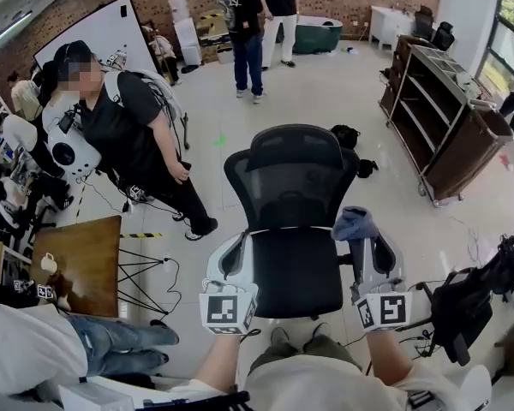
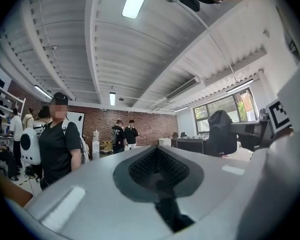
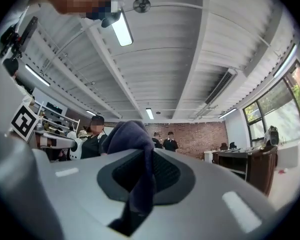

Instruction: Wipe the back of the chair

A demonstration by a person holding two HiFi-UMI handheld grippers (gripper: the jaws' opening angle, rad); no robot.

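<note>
A black mesh office chair (image 1: 291,174) stands in front of me, its back facing me above the black seat (image 1: 295,272). My right gripper (image 1: 366,245) is by the chair's right armrest, shut on a blue-grey cloth (image 1: 355,223). In the right gripper view the cloth (image 3: 131,140) hangs out between the closed jaws of the right gripper (image 3: 140,194), which points up toward the ceiling. My left gripper (image 1: 234,251) is over the left armrest. In its own view the left gripper (image 2: 160,184) is shut with nothing between the jaws.
A person in black (image 1: 133,135) stands left of the chair. A wooden table (image 1: 77,264) is at the near left. A dark shelving cart (image 1: 441,118) stands right, a backpack (image 1: 467,302) lies near right, and a black bag (image 1: 345,135) lies behind the chair.
</note>
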